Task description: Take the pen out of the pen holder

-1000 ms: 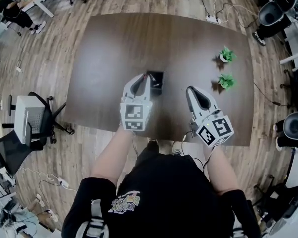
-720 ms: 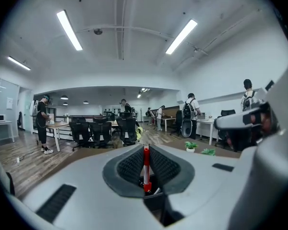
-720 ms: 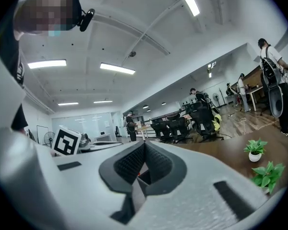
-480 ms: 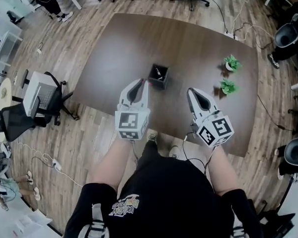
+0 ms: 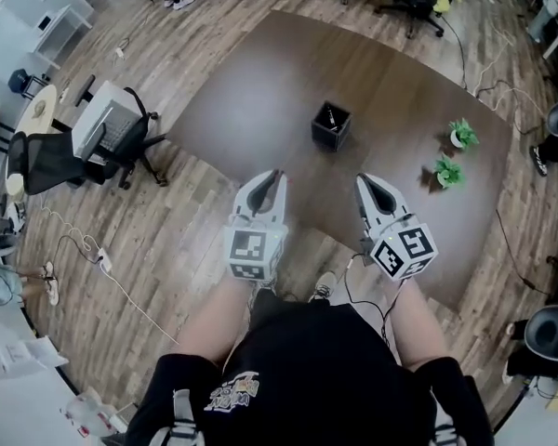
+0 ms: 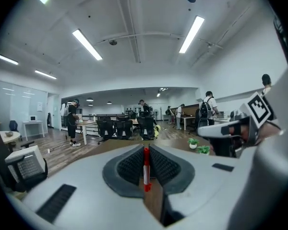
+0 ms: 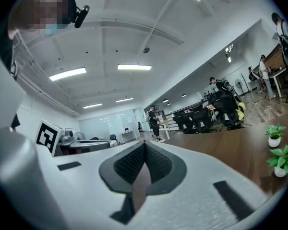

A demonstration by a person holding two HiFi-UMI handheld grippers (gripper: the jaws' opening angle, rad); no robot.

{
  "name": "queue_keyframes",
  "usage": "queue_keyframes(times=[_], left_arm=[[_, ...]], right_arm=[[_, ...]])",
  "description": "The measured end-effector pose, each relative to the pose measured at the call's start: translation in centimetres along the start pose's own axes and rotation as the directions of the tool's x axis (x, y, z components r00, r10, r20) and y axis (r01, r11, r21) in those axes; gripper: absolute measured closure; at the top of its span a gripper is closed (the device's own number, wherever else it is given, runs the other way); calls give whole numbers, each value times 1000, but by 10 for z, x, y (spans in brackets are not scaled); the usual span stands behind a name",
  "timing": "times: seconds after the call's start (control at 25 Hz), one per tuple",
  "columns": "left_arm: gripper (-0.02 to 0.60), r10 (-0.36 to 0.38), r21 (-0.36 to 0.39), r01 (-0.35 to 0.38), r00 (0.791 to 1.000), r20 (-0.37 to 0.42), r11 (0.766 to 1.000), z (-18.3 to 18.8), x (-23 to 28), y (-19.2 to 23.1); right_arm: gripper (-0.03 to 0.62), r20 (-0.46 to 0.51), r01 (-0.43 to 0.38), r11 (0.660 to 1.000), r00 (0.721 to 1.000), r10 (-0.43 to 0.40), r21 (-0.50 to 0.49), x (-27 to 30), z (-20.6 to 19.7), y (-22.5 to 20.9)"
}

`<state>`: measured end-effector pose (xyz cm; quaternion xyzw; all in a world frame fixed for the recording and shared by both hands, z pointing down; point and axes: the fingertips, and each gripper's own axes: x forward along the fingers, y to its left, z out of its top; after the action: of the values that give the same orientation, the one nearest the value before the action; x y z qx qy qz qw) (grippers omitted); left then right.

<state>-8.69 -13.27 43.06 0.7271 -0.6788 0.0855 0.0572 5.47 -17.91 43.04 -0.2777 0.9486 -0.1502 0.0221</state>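
The black square pen holder point(image 5: 331, 125) stands on the dark wooden table point(image 5: 260, 100), with one thin light pen point(image 5: 331, 116) still leaning inside it. My left gripper point(image 5: 266, 178) hovers over the table's near edge, well short of the holder. In the left gripper view its jaws point(image 6: 145, 150) are shut on a slim red pen point(image 6: 146, 172) that stands upright between the pads. My right gripper point(image 5: 366, 184) floats beside it at the same distance, and in the right gripper view its jaws point(image 7: 144, 145) are shut with nothing between them.
Two small potted plants point(image 5: 462, 135) point(image 5: 445, 171) sit on the table's right side, also seen as plants point(image 7: 274, 134) in the right gripper view. An office chair and a pedestal point(image 5: 102, 142) stand on the wood floor to the left. People and desks fill the far room.
Both grippers have drawn back from the pen holder toward the table's near edge. The holder now lies farther ahead and to the right, as the head view swung left.
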Motion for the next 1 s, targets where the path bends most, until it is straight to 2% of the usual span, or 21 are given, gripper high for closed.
queue_keyframes(times=[0.28,0.44,0.6,0.76,1.0], left_arm=[[552,77,6,-77,997,7,997,-12,-65,48],[552,65,-12,-64,998,17,998,-22,-103,78],[552,14,-30,-13,1000,27,999,-23,-137,105],[552,-78,-31,80,995,61,996,-19,-163,117],[552,-247,-14,248,967,58,969,-28,-184,92]], right_arm=[[588,-22,-84,996,996,84,-7,30,-21,68],[589,-33,-89,996,996,88,-33,42,-35,119],[588,-30,-44,997,999,42,-62,45,-41,166],[589,-11,47,995,999,-48,-90,31,-41,200],[589,33,229,970,973,-227,-84,-23,-48,214]])
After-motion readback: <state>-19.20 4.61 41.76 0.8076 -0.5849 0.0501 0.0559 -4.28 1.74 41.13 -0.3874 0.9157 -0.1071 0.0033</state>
